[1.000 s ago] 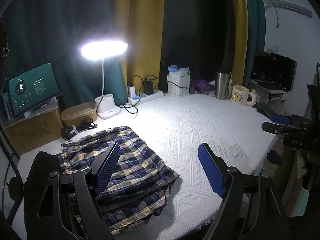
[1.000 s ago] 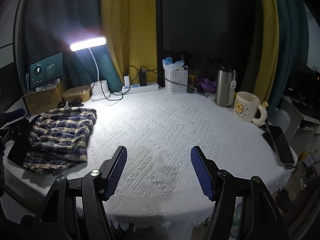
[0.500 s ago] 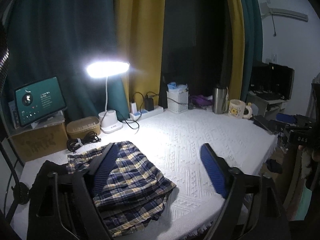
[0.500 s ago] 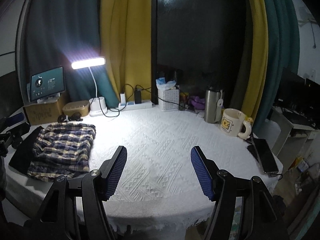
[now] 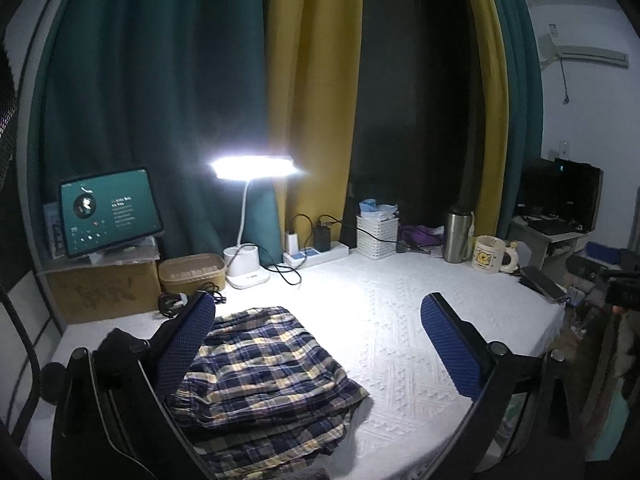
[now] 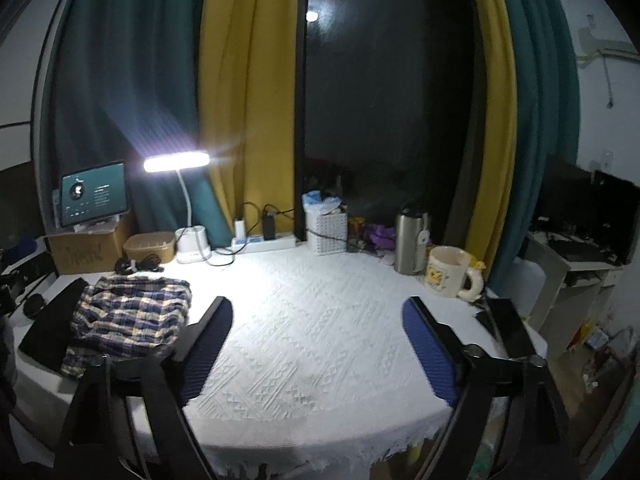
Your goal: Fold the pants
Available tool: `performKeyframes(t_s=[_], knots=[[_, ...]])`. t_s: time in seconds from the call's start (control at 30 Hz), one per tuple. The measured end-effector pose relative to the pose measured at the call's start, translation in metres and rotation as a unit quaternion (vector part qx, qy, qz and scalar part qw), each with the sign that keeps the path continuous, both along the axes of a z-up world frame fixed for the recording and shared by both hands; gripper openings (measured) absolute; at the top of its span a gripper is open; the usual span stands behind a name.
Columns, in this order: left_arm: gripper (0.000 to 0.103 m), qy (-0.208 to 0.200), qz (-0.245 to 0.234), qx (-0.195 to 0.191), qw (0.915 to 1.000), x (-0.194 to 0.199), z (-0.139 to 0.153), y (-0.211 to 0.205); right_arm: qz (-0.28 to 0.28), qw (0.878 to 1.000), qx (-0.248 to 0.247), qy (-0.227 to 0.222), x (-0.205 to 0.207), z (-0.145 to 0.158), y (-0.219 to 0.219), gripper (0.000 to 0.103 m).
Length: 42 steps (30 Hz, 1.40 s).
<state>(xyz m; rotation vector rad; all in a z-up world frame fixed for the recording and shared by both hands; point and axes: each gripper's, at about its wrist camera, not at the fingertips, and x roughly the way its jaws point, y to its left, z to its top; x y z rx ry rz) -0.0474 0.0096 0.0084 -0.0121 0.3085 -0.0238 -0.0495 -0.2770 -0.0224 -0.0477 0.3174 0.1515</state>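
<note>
The plaid pants point(image 5: 264, 376) lie folded in a compact stack on the left part of the white tablecloth point(image 5: 384, 320). They also show in the right wrist view point(image 6: 128, 316) at the left. My left gripper point(image 5: 316, 340) is open and empty, held above the table's front edge with its left finger over the pants. My right gripper point(image 6: 316, 344) is open and empty, held above the middle of the tablecloth point(image 6: 320, 320), to the right of the pants.
A lit desk lamp point(image 5: 252, 216), a tablet point(image 5: 108, 210) on a cardboard box, a power strip point(image 5: 316, 252), a white basket point(image 5: 376, 232), a steel flask point(image 5: 458, 234) and a mug point(image 5: 490, 254) line the back. A phone point(image 6: 508, 320) lies at the right edge.
Both grippers have drawn back and up from the table, so the pants and table look smaller and lower. The pants have not moved.
</note>
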Motion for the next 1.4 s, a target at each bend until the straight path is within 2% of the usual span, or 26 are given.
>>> performKeyframes(t_s=[0.33,0.5,1.4], knots=[[0.102,-0.039,0.036,-0.001,0.9986,-0.014,0.014,0.009,-0.016,0.999,0.011,-0.027,-0.013,0.016,-0.001,0.096],[0.102,-0.05,0.05,-0.006,0.9975,-0.018,0.016,0.019,-0.016,1.0,0.01,-0.023,-0.009,0.015,0.002,0.099],[0.102,-0.027,0.043,-0.007,0.9987,-0.013,0.007,0.023,-0.014,1.0,0.0,-0.008,0.003,0.008,0.012,0.099]])
